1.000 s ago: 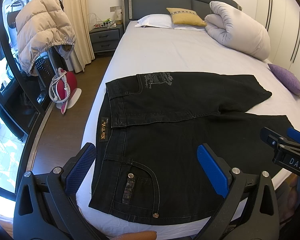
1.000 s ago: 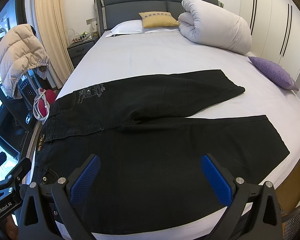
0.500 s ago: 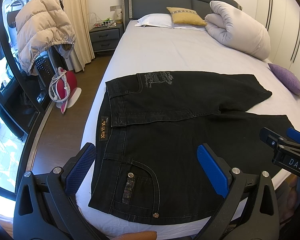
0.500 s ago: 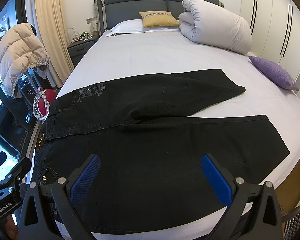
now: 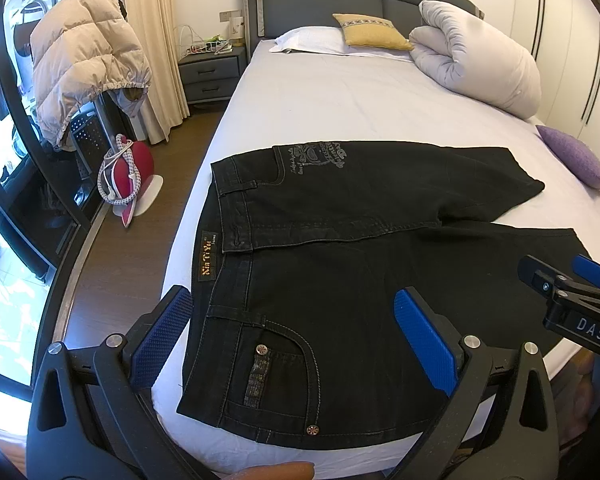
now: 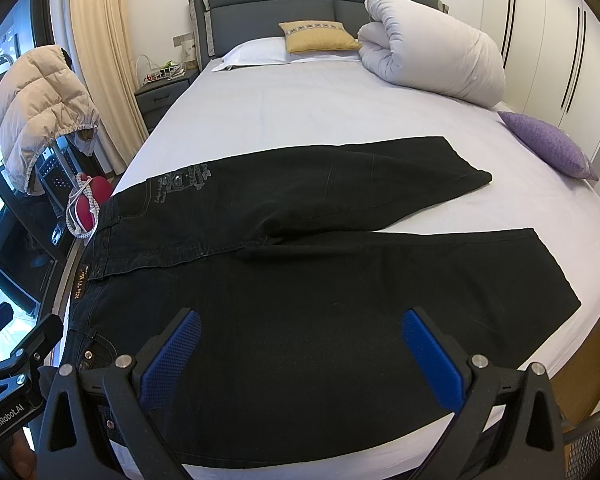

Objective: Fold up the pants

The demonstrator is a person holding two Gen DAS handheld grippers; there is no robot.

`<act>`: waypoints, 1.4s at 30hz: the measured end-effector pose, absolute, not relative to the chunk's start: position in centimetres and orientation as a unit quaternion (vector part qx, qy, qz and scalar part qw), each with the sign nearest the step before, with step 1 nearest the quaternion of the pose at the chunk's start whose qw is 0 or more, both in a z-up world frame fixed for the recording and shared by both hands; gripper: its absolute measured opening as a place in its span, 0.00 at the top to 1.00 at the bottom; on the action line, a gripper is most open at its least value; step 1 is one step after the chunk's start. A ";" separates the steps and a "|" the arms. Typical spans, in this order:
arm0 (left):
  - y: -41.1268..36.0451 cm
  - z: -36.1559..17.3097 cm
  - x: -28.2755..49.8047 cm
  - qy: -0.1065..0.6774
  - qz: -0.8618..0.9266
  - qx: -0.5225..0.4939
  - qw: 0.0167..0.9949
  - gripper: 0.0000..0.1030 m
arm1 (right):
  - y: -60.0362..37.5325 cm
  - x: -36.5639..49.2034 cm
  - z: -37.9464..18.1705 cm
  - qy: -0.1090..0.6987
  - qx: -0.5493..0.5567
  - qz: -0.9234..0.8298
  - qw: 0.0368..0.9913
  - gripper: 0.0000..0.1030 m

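Black pants [image 5: 380,248] with a grey printed motif lie on the pale lilac bed [image 5: 340,100]; a mustard cushion [image 5: 370,32] at top, a purple pillow [image 5: 572,156] at right, blue-padded tongs [image 5: 296,340] in the foreground.

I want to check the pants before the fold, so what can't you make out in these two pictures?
- Left wrist view: the pants' near hem side is covered by the left claw, and the far leg's lower edge by the right claw.
- Right wrist view: the waistband corner runs behind the right claw.
- Both views: the label lettering is too small to read surely, and the nightstand items are too small to name.
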State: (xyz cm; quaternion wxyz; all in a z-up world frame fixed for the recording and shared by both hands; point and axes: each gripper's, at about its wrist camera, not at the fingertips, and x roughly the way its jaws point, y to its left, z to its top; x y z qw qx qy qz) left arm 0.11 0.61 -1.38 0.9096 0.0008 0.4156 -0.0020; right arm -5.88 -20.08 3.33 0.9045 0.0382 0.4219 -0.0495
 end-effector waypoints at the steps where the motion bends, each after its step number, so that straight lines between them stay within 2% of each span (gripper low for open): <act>1: 0.7 -1.3 0.1 0.416 -0.002 0.000 0.910 0.00 | -20.1 -5.8 3.4 0.422 0.039 -0.050 0.904 0.00; 26: 0.6 -2.6 3.2 0.414 0.014 0.051 0.909 0.00 | -20.4 -4.3 1.8 0.442 0.044 -0.048 0.895 0.00; 38: 2.1 -3.9 7.9 0.445 -0.019 0.005 0.895 0.00 | -22.0 -1.4 0.8 0.451 0.053 -0.045 0.890 0.00; 40: 2.5 -4.6 8.8 0.463 -0.046 -0.029 0.885 0.00 | -22.4 -0.8 0.8 0.449 0.055 -0.043 0.891 0.00; 42: 3.6 -5.6 9.7 0.467 -0.086 -0.106 0.874 0.00 | -22.7 -0.2 0.7 0.446 0.056 -0.040 0.892 0.00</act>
